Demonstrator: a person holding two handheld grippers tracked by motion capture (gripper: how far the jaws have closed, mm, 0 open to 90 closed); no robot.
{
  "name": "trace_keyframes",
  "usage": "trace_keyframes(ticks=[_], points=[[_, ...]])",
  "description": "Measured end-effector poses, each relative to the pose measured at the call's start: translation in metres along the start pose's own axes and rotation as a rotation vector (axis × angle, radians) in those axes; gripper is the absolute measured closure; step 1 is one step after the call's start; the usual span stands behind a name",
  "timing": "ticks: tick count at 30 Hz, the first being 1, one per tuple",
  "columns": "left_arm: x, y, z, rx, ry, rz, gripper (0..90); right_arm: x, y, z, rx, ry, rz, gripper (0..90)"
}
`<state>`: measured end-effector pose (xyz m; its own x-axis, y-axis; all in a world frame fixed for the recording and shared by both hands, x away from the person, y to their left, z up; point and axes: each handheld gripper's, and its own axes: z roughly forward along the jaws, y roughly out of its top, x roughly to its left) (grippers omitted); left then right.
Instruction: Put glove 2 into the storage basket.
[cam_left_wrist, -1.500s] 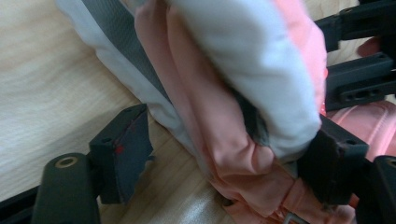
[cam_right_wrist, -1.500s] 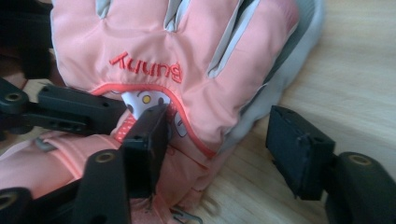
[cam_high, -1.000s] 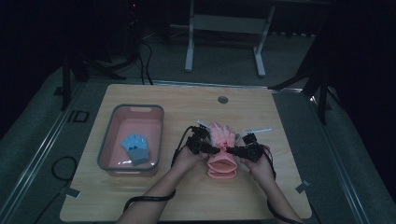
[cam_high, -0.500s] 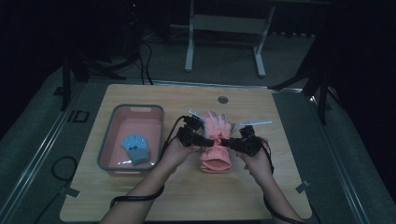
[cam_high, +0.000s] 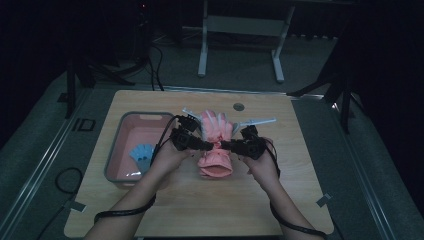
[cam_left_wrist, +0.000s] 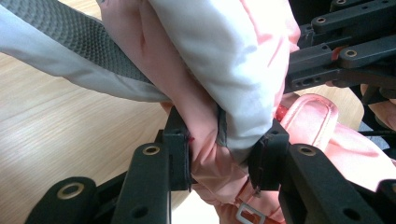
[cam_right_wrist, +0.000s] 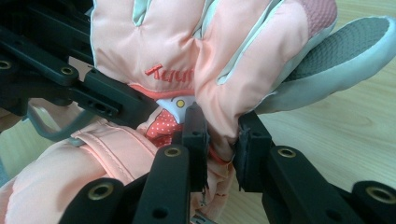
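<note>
Pink glove (cam_high: 216, 142) held over the worktop (cam_high: 300, 165), right of the tub (cam_high: 120, 150). Left claw (cam_high: 209, 145) and right claw (cam_high: 225, 145) each pinch a fold at its wrist.

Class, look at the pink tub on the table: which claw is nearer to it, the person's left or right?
Left. The left claw grips the pink glove just beside the pink tub; the right claw grips the glove's far side.

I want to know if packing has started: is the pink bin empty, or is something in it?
Not empty. In the high view a light blue glove lies inside the pink bin, while both tongs pinch the pink glove over the table.
</note>
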<state>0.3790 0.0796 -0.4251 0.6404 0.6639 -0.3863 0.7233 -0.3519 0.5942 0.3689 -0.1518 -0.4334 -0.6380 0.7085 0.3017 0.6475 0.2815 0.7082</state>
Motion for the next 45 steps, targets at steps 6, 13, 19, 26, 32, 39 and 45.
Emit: trace_keyframes(ticks=[6,13,19,26,32,39,45], points=[[0.009,0.000,-0.024,-0.010,0.023,-0.007,65.5,0.016,0.016,0.009,-0.009,0.017,-0.012,76.8],[0.020,0.001,-0.055,-0.019,0.048,-0.003,65.5,0.037,0.037,0.018,-0.023,0.031,-0.032,76.7],[0.036,-0.002,-0.088,-0.020,0.084,-0.007,65.5,0.059,0.058,0.034,-0.031,0.056,-0.047,76.7],[0.059,-0.014,-0.122,-0.022,0.128,-0.029,65.4,0.088,0.080,0.062,-0.024,0.091,-0.062,76.7],[0.083,-0.027,-0.142,-0.005,0.160,-0.064,65.4,0.113,0.089,0.093,-0.019,0.100,-0.089,76.7],[0.108,-0.043,-0.148,0.012,0.173,-0.085,65.4,0.126,0.089,0.125,-0.009,0.120,-0.077,76.7],[0.132,-0.055,-0.133,0.043,0.163,-0.110,65.3,0.124,0.082,0.153,0.027,0.103,-0.065,76.7]])
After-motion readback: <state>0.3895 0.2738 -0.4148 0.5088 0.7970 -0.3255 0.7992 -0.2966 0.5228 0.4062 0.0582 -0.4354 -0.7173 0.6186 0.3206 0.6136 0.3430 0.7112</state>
